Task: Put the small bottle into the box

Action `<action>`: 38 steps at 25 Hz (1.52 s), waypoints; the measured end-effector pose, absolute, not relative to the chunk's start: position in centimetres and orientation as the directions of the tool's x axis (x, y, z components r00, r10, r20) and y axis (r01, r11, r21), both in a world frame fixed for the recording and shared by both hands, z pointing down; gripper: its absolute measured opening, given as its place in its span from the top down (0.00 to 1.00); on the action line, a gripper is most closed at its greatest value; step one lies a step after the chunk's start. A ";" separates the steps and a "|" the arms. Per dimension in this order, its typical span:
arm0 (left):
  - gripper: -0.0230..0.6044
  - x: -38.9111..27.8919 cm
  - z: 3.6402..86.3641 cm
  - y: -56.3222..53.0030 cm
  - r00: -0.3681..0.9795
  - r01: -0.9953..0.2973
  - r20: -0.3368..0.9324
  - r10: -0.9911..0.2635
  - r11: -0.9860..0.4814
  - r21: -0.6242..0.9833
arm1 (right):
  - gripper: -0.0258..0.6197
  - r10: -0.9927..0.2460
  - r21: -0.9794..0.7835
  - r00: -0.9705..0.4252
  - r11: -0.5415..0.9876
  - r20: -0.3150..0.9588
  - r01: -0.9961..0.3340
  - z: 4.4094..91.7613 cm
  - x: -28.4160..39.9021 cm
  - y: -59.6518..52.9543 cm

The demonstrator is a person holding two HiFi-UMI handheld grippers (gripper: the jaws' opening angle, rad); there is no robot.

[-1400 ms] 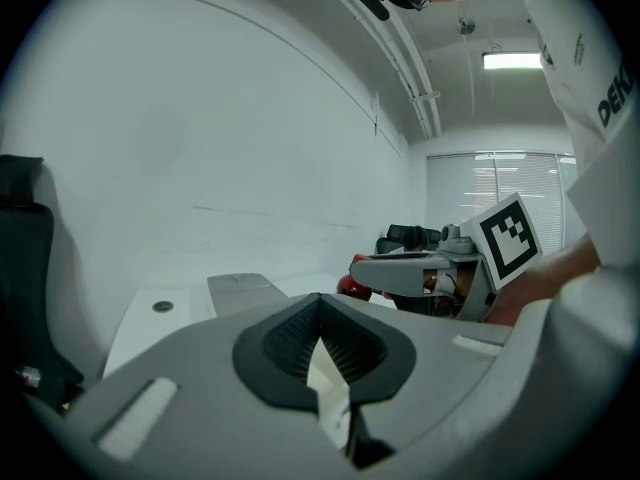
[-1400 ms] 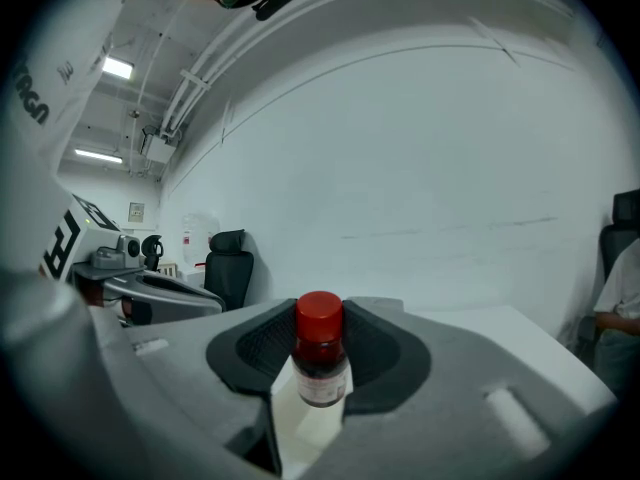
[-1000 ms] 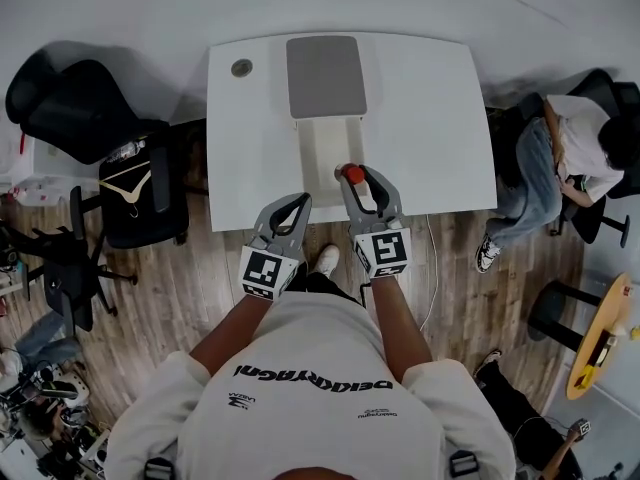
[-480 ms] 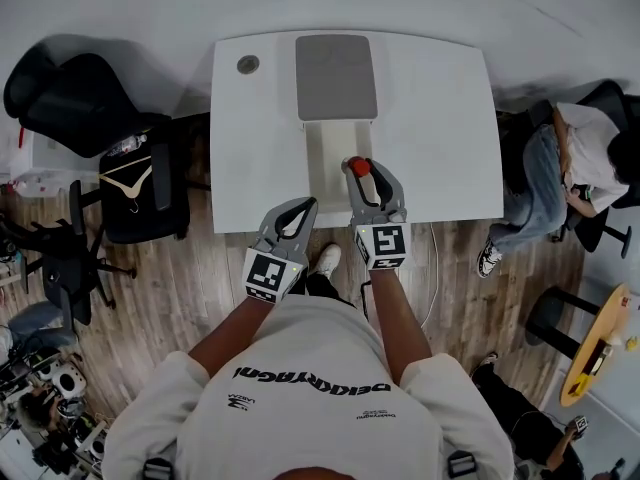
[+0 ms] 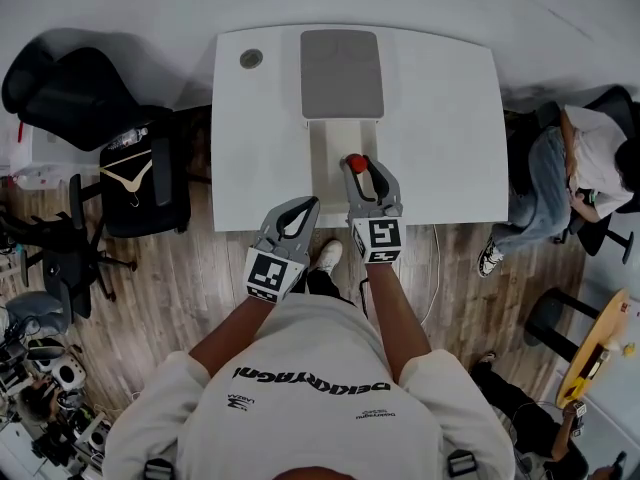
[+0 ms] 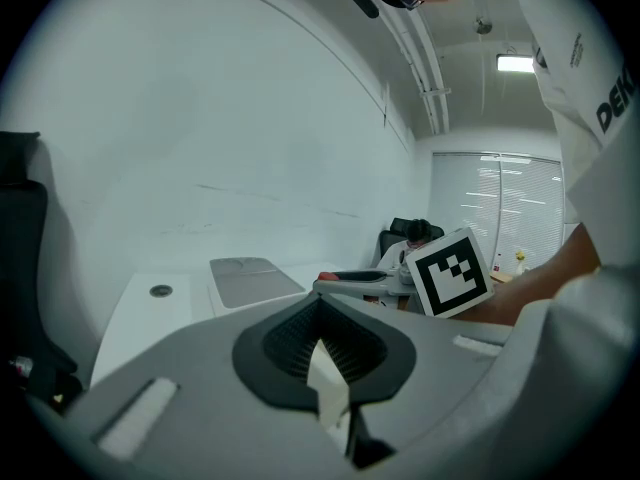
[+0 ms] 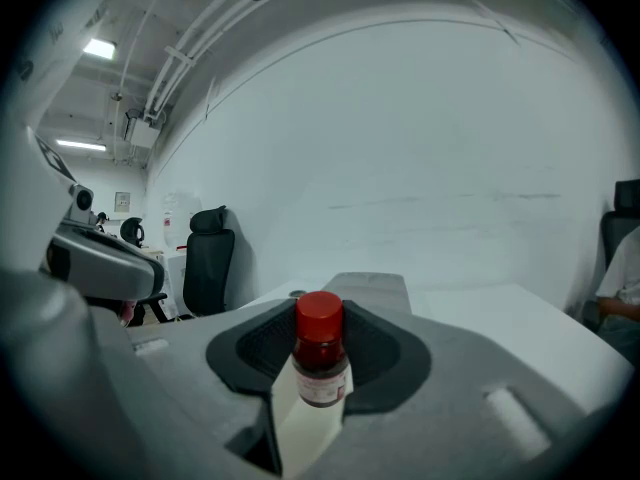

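A small bottle (image 5: pixel 355 163) with a red cap and white label (image 7: pixel 320 353) stands upright between the jaws of my right gripper (image 5: pixel 358 168), which is shut on it. The bottle hangs over the near end of the white box (image 5: pixel 325 146), whose grey lid (image 5: pixel 342 73) lies open at the back on the white table (image 5: pixel 440 118). My left gripper (image 5: pixel 303 204) is shut with nothing in it, held off the table's front edge, left of the right one. In the left gripper view the box lid (image 6: pixel 255 280) lies ahead.
A round grey disc (image 5: pixel 251 58) is set in the table's far left corner. Black chairs (image 5: pixel 85 98) and a hanger (image 5: pixel 128 183) stand at the left. A person (image 5: pixel 585 163) sits at the right of the table.
My right gripper has carried the bottle a little forward over the box's near end. The left gripper has stayed where it was.
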State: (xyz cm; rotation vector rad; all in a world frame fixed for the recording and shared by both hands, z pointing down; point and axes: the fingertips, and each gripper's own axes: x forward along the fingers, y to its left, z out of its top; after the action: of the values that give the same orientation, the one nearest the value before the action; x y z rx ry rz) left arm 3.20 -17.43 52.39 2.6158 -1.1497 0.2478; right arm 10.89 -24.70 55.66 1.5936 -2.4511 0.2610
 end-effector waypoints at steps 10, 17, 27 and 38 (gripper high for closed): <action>0.96 3.6 53.0 -18.1 0.671 -0.740 0.273 -0.689 -0.647 0.184 | 0.75 -0.862 -0.023 -0.413 0.426 0.294 -0.905 57.6 10.6 -25.7; 0.96 3.2 53.7 -18.7 0.668 -0.742 0.285 -0.687 -0.643 0.189 | 0.75 -0.849 -0.021 -0.421 0.438 0.318 -0.899 58.9 10.0 -26.6; 0.96 3.0 54.4 -18.9 0.658 -0.752 0.300 -0.691 -0.628 0.200 | 0.75 -0.834 -0.018 -0.429 0.451 0.348 -0.892 60.8 9.6 -27.1; 0.96 2.4 54.7 -19.5 0.652 -0.757 0.299 -0.697 -0.621 0.202 | 0.75 -0.828 -0.008 -0.416 0.446 0.377 -0.895 62.4 9.4 -27.8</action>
State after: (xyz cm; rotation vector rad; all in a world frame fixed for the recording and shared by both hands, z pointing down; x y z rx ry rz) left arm 2.40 -19.54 54.72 2.5626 -1.1621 0.2756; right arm 9.45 -27.84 62.43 1.4726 -2.3832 0.2983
